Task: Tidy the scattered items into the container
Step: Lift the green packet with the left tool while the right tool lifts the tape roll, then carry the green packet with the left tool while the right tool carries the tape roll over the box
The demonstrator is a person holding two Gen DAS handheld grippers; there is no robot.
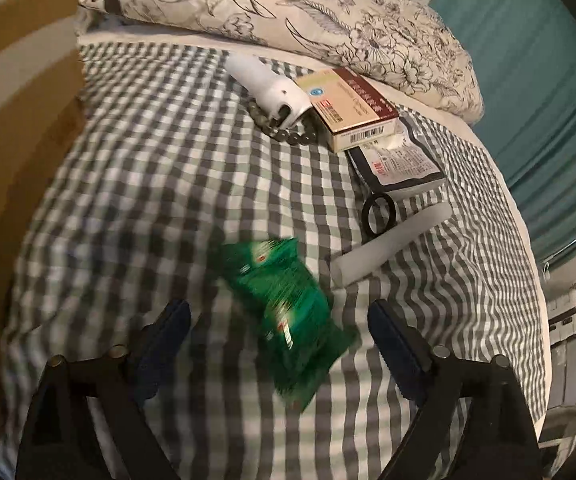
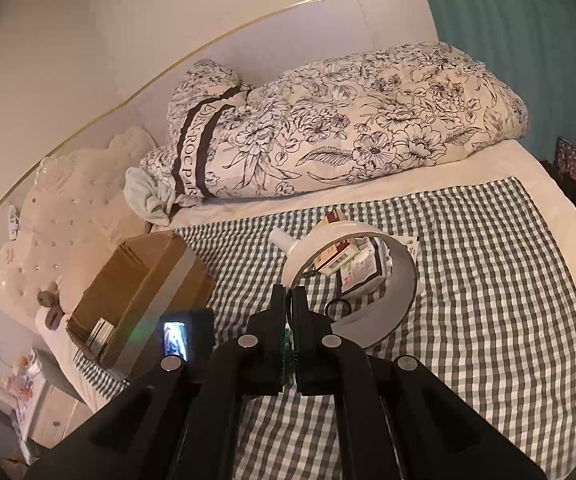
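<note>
One tape roll (image 2: pixel 351 280) in right claw (image 2: pixel 291 300); one green packet (image 1: pixel 288 320), perhaps loose.

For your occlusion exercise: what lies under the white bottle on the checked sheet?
A string of dark beads curves out from beneath the white bottle. The stretch under the bottle is covered, so the full loop cannot be seen.

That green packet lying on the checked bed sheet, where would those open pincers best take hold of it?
Probably across its narrow width, coming straight down from above. The green packet lies flat and long on the checked sheet, already between the open left gripper's fingers, with nothing touching its long edges, so both fingers can close on them.
</note>
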